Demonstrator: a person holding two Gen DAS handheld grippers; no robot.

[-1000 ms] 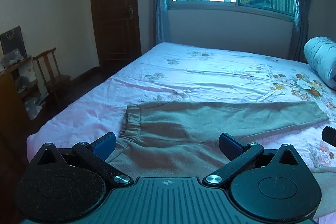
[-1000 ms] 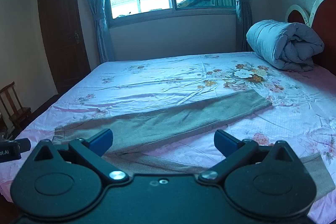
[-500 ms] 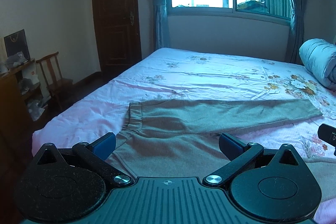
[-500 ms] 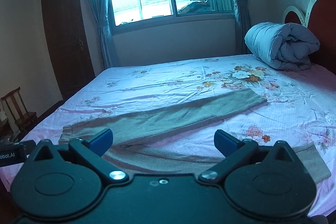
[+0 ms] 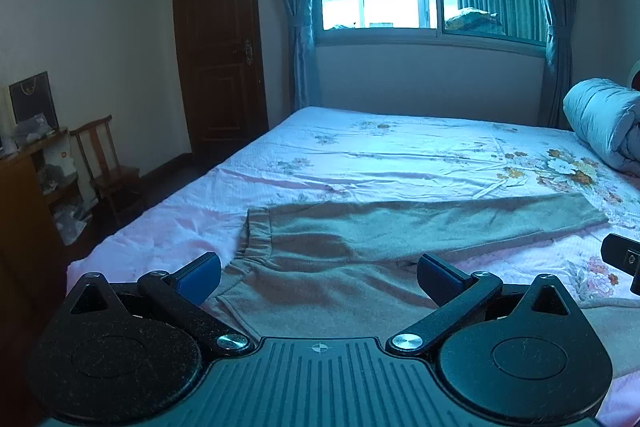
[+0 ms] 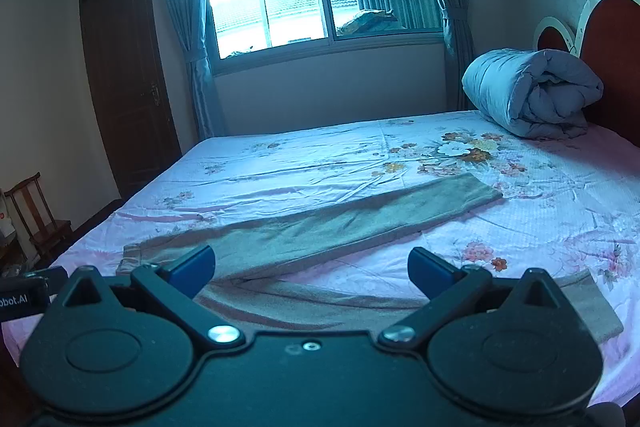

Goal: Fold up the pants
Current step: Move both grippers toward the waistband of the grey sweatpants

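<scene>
In left view only, waistband [image 5: 256,239], cabinet [image 5: 28,211]

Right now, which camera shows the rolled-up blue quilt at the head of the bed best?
The right wrist view: the whole rolled quilt sits unobstructed against the red headboard. The left wrist view catches only part of it, cut off at the picture's right edge.

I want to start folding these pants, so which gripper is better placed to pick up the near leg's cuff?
Right, probably. The right gripper, jaws open, hovers over the near leg with its cuff just beside it. The left gripper, also open, faces the waistband end of the pants.
</scene>
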